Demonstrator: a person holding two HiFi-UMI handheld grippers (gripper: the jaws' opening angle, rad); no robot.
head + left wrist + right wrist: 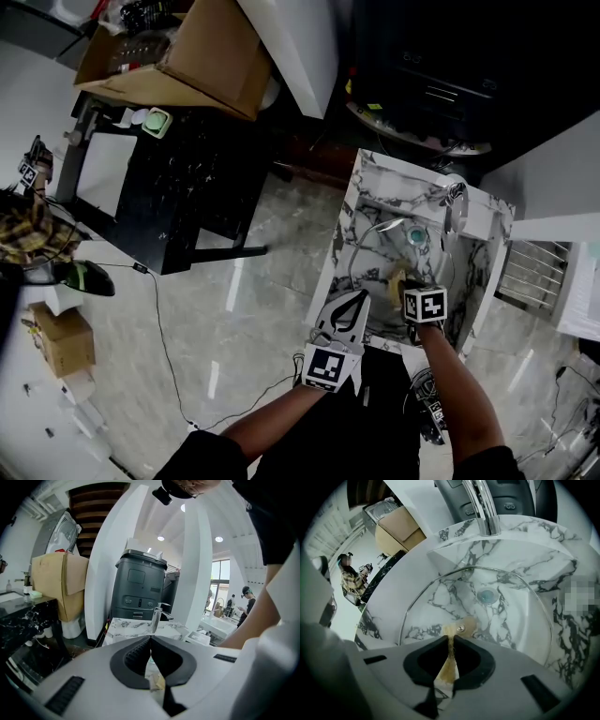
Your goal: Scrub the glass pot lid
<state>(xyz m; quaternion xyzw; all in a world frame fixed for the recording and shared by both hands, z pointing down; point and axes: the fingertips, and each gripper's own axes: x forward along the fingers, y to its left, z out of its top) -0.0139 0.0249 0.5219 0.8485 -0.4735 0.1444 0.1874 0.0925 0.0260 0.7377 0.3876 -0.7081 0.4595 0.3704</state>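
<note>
Round clear glass pot lid point(440, 606) lay in white marble-veined sink point(525, 541). Scrubbing judged midway; no suds visible. Left gripper point(150, 637) jaws together, apparently empty. Right gripper point(451, 638) pinched thin tan scouring pad point(448, 665) at lid centre.

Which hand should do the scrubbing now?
Right. The right gripper is shut on the tan scrub pad, which touches the glass pot lid in the sink; the left gripper seems only to pinch the lid's rim.

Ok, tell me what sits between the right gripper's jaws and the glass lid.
A tan scrub pad, pinched in the shut right gripper, its front edge meeting the glass lid near the centre screw. The right gripper view shows it.
</note>
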